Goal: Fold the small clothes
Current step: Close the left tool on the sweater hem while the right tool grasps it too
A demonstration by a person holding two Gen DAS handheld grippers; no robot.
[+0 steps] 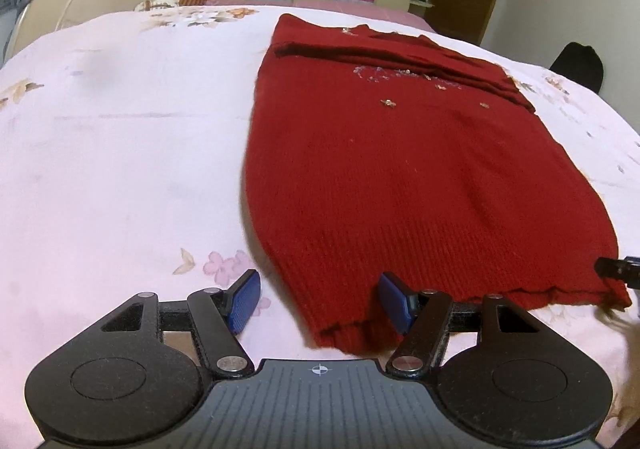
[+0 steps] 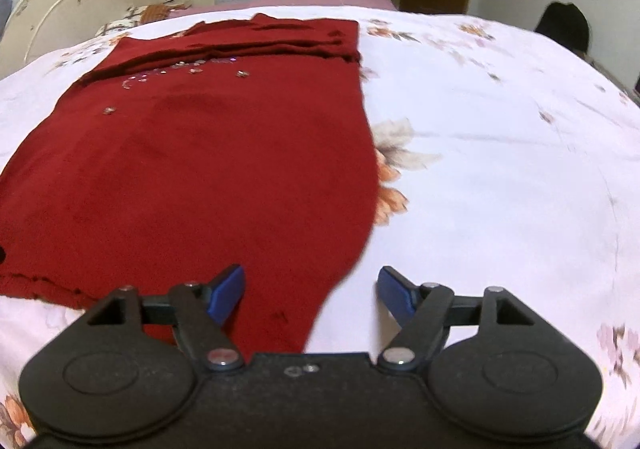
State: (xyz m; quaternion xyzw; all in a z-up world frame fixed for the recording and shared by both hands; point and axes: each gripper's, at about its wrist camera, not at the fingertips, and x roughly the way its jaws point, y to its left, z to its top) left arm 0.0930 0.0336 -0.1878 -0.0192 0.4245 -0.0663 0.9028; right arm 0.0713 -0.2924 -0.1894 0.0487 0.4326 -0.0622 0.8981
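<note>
Sleeves (image 1: 400,53) are seen folded across the sweater (image 1: 420,177) on the bed (image 1: 120,149); lengthwise folding is judged outstanding, both grippers' (image 1: 319,301) (image 2: 310,294) fingers spread, gripping nothing.

Dark red knit sweater (image 1: 420,185), silver sequins; pale pink floral bedsheet (image 1: 120,169); blue pads (image 2: 228,293).

My left gripper (image 1: 319,303): black linkage arms, silver rivets, blue ribbed pads (image 1: 244,303), grey grooved plate with crosshair mark. My right gripper (image 2: 310,295) matches, all black.
</note>
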